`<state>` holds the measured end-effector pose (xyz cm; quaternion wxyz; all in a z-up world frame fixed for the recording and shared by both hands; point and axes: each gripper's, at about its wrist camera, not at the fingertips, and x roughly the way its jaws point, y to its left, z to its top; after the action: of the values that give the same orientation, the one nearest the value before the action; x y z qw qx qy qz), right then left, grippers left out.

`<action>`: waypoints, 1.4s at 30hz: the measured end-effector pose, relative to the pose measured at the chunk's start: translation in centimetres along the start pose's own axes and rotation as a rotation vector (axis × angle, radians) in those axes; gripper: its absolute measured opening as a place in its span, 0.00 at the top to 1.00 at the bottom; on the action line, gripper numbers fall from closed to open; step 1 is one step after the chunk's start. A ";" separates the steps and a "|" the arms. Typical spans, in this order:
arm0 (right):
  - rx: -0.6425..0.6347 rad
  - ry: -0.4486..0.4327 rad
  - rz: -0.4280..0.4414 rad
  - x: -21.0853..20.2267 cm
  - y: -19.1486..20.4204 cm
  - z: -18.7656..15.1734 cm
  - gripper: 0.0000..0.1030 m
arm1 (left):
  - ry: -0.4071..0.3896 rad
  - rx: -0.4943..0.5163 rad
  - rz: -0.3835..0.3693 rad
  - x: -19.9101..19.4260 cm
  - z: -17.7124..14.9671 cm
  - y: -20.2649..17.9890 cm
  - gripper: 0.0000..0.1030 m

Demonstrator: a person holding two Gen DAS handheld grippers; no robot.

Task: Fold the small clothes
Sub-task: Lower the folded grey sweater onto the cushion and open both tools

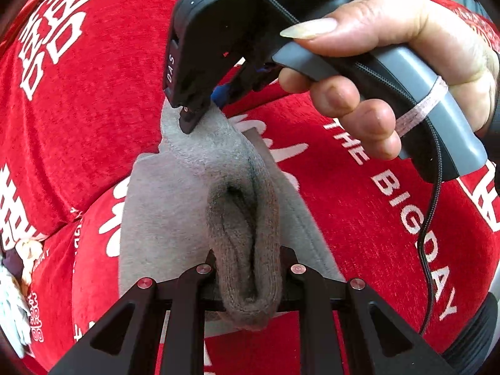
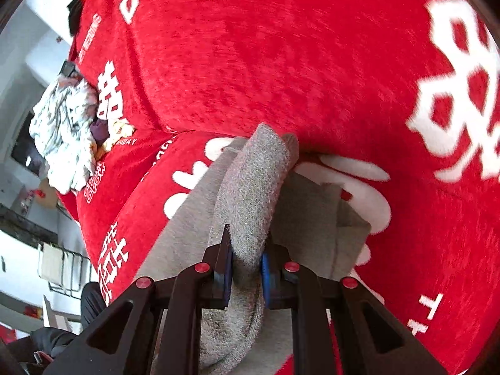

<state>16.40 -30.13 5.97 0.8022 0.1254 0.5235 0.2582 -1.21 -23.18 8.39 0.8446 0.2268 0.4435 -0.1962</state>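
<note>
A red plush cover (image 1: 93, 118) printed with white characters and lettering fills the background of both views, draped over what appear to be cushions. In the left wrist view, a grey knitted garment (image 1: 200, 168) occupies the centre of the frame, lying partly on the cover. The left gripper (image 1: 248, 278), at the bottom centre, has its jaws closed on a bunched fold of this garment, which bulges between and below the fingers. At the upper centre, the right gripper (image 1: 190, 118) pinches the far edge of the same garment. A hand (image 1: 390, 72) at the upper right holds that gripper's grey handle, from which a black cable (image 1: 432, 206) hangs down the right side. In the right wrist view, the right gripper (image 2: 247, 268) at the bottom centre has its jaws closed on a thick fold of the grey garment (image 2: 253, 181), pressed between blue pads (image 2: 266, 268). A pile of crumpled white clothes (image 2: 65, 134) rests on the cover at the left of that frame, well apart from the garment.
</note>
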 end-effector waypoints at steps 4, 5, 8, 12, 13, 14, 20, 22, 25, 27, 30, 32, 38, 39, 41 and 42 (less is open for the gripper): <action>0.041 -0.005 0.025 0.8 -2.4 -1.2 0.84 | 0.029 0.024 0.009 1.5 -0.3 -1.2 0.83; 0.058 -0.010 0.034 1.0 -3.1 -1.5 0.84 | 0.033 0.032 0.016 1.8 -0.4 -1.5 0.83; 0.127 -0.019 0.057 1.9 -5.3 -2.7 0.84 | 0.043 0.057 0.037 2.6 -0.8 -2.1 0.83; 0.208 -0.033 0.083 2.5 -7.2 -3.9 0.82 | 0.036 0.072 0.062 2.9 -1.1 -2.7 0.81; 0.236 -0.042 0.097 2.4 -7.7 -4.1 0.78 | 0.036 0.075 0.063 2.9 -1.1 -2.7 0.65; 0.254 -0.055 0.090 2.1 -7.9 -4.2 0.77 | 0.037 0.075 0.041 2.8 -1.2 -2.8 0.53; 0.293 -0.123 0.000 -0.8 -8.4 -5.0 0.61 | -0.050 0.061 -0.032 -0.7 -2.3 -1.6 0.24; 0.277 -0.175 -0.006 -2.5 -7.7 -5.1 0.61 | -0.084 0.038 -0.074 -2.2 -2.6 -0.3 0.24; 0.217 -0.209 0.010 -3.9 -5.5 -4.8 0.53 | -0.131 -0.028 -0.096 -3.5 -2.4 3.0 0.23; 0.163 -0.184 0.047 -3.4 -3.4 -4.8 0.44 | -0.124 -0.112 -0.089 -3.1 -2.2 6.1 0.23; 0.112 -0.129 0.098 -1.4 -1.2 -4.9 0.44 | -0.057 -0.293 -0.168 -0.3 -2.4 11.1 0.23; 0.124 -0.102 0.086 0.0 -1.3 -5.0 0.44 | 0.000 -0.371 -0.174 1.8 -2.9 12.7 0.23; 0.246 -0.129 -0.031 0.5 -4.6 -6.2 0.51 | 0.069 -0.399 -0.145 4.6 -5.4 13.3 0.20; 0.238 -0.142 -0.065 -0.4 -4.1 -6.5 0.51 | 0.068 -0.409 -0.151 4.4 -5.6 13.4 0.20; 0.189 -0.166 -0.096 -2.2 -2.2 -7.6 0.51 | 0.057 -0.422 -0.156 3.7 -5.7 13.6 0.20; 0.158 -0.178 -0.078 -3.2 -1.0 -8.4 0.50 | 0.041 -0.417 -0.152 3.1 -5.8 13.6 0.20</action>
<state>8.03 -33.28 4.43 0.8426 0.1900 0.4735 0.1724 3.89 -9.21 5.68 0.8469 0.0170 0.5074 -0.1585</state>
